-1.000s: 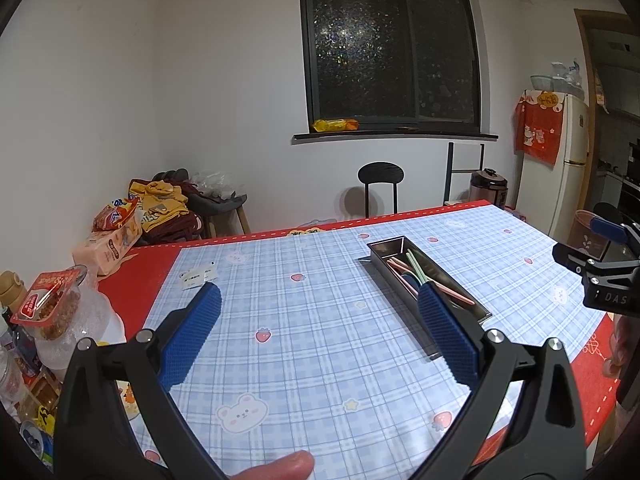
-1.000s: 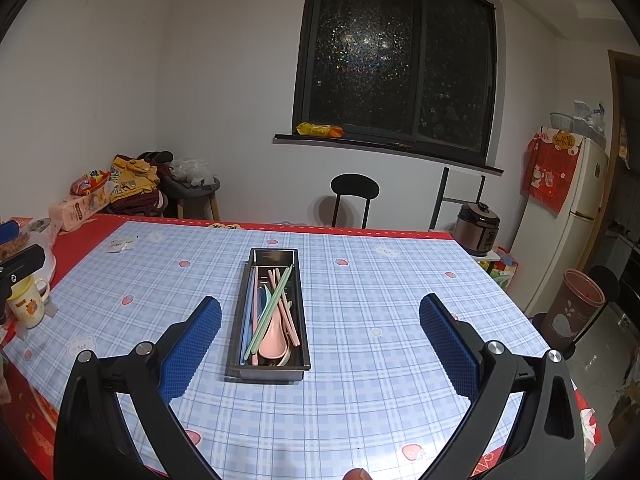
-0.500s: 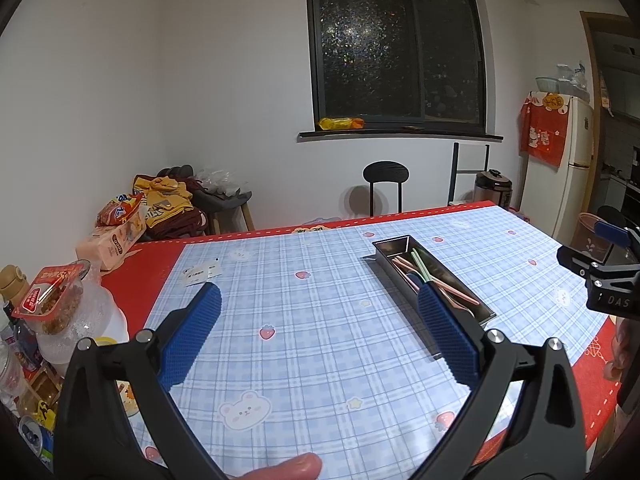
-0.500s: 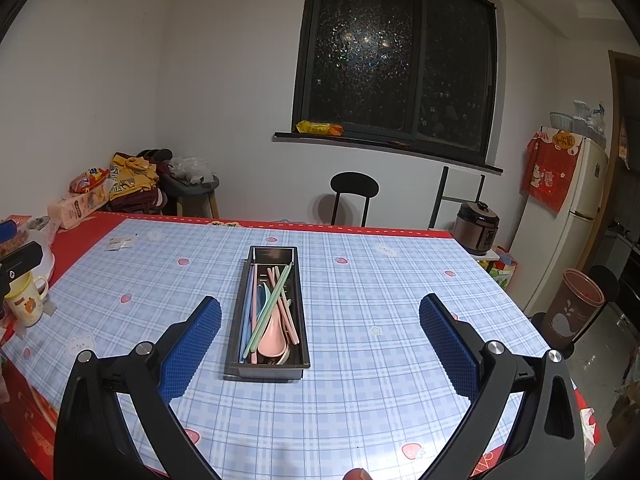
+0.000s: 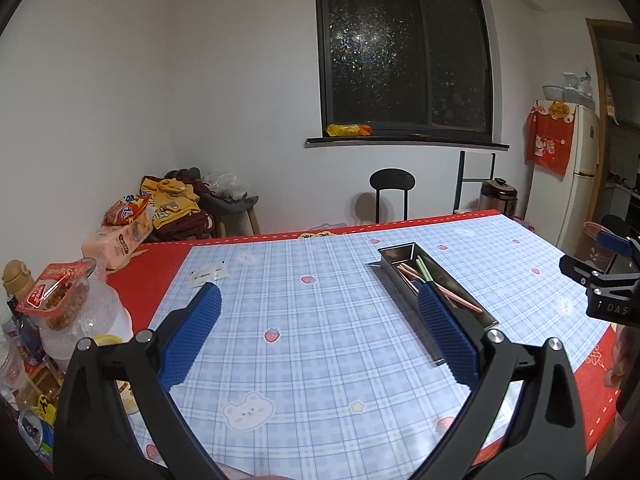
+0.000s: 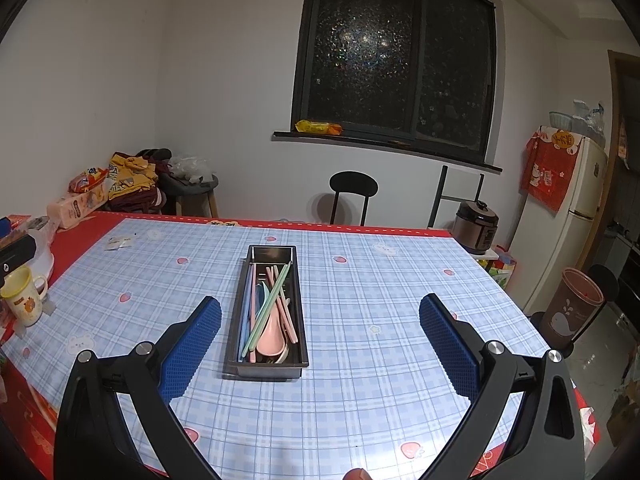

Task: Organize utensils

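A long metal tray [image 6: 242, 300] lies on the blue checked tablecloth, straight ahead in the right wrist view. It holds pink, green and blue chopsticks [image 6: 269, 304] and a pink spoon [image 6: 271, 336]. My right gripper [image 6: 320, 308] is open and empty, held above the table just short of the tray's near end. In the left wrist view the tray [image 5: 394, 254] lies to the right, partly behind my right finger. My left gripper [image 5: 318, 300] is open and empty over bare cloth. The right gripper also shows in the left wrist view at the right edge [image 5: 600, 256].
Snack packs, a bottle and cans [image 5: 60, 300] crowd the table's left edge. A yellow mug [image 6: 24, 296] stands there too. A black chair [image 6: 354, 188] stands beyond the far edge. A fridge [image 6: 568, 216] and a brown bin [image 6: 572, 312] are to the right.
Both grippers have risen and drawn back slightly, so the tray sits a little farther off in each view. Both stay open and empty.
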`<state>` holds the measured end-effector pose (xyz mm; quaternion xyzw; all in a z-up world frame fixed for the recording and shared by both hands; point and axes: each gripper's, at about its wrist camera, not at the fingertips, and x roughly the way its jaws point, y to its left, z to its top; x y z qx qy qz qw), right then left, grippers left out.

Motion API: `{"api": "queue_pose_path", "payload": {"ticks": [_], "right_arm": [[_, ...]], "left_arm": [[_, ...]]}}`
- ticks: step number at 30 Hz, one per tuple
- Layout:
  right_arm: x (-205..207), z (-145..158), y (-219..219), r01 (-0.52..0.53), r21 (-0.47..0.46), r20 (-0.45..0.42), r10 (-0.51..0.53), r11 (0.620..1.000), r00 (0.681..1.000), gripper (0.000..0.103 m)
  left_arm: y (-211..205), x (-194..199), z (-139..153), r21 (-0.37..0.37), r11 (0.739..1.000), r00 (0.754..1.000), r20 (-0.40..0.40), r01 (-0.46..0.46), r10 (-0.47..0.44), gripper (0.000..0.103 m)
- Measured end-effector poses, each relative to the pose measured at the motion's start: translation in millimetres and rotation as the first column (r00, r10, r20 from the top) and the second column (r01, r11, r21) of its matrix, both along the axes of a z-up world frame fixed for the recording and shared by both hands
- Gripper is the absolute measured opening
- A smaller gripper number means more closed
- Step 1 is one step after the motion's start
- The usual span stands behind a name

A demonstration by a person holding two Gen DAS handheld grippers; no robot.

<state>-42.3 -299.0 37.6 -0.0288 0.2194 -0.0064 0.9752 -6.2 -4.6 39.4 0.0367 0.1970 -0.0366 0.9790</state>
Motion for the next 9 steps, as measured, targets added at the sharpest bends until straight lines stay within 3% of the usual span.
{"api": "queue_pose_path", "payload": {"ticks": [9], "right_arm": [[-0.3,-0.4,0.5,-0.004,-0.003,0.000,0.004,1.000,1.000,0.097]], "left_arm": [[-0.4,1.9,-1.7,0.019,1.000,1.000,-0.012,-0.021,0.021,0.097]]}}
